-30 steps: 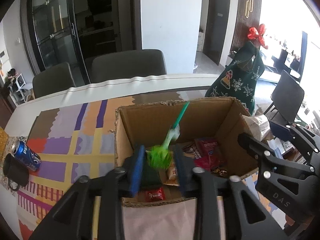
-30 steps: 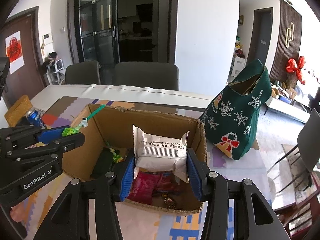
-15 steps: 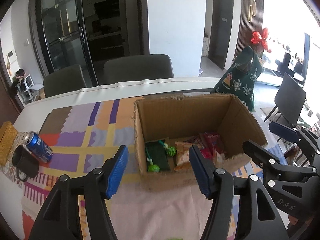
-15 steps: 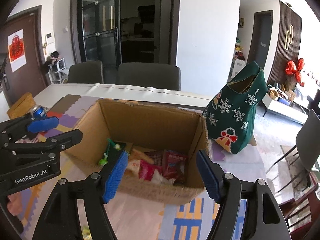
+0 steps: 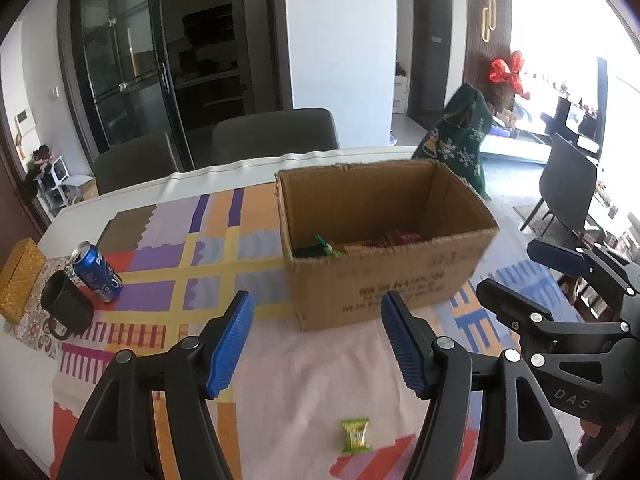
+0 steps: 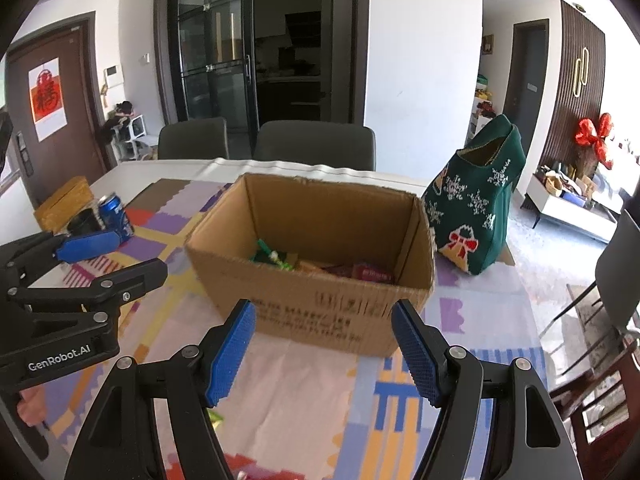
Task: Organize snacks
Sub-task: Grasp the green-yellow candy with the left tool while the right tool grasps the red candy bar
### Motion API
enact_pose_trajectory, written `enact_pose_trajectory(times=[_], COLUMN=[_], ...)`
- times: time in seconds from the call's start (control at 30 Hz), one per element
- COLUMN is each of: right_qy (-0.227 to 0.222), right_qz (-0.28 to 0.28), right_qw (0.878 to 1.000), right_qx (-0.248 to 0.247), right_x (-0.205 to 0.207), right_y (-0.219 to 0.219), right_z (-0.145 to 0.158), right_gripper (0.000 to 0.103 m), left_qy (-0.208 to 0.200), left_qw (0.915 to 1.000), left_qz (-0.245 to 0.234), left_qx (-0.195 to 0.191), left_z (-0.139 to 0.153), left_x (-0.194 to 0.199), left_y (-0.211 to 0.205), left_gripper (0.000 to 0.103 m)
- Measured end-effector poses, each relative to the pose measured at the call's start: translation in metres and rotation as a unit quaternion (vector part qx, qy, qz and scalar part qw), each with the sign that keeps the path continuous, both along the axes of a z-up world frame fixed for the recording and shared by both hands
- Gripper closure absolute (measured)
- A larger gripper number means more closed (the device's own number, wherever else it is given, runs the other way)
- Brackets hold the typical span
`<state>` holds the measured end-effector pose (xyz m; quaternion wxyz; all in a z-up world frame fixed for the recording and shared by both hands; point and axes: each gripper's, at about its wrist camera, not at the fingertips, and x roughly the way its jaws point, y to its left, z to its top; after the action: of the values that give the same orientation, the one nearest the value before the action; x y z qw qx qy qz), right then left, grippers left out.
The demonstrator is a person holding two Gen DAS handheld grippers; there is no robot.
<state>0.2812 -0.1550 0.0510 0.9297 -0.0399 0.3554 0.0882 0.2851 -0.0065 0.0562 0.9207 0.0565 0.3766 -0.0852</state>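
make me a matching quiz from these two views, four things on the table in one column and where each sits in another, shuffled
Things:
1. blue soda can
2. green wrapped candy
3. green Christmas stocking
4. black mug

Places:
A. on the mat, nearer the cameras than the cardboard box
B. beside the box, on its right
C. at the table's left edge, between the can and the gold woven box
D. lying tilted on the mat, left of the box

Pairs: 1-D, 2-A, 3-B, 4-C
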Motion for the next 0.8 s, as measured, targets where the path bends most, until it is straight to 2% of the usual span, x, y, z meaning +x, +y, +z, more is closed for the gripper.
enact_pose_trajectory(times=[0.4,0.8], right_qy=[0.027,0.074], right_qz=[0.018,0.057], right_qw=[0.999,0.995], right_qx=[-0.006,-0.046], right_x=[-0.043,-0.07], right_y=[0.007,0.015], right_z=[-0.023,-0.06], right_gripper=[0.032,0.032], left_qy=[0.025,0.088], left_qw=[0.9995,0.9958], left_qz=[-0.015,-0.023], left_qx=[0.01,0.008], left_z=[-0.028,-0.077], left_x=[-0.038,-0.062], left_y=[0.002,-0.001], left_gripper=[0.038,0.038])
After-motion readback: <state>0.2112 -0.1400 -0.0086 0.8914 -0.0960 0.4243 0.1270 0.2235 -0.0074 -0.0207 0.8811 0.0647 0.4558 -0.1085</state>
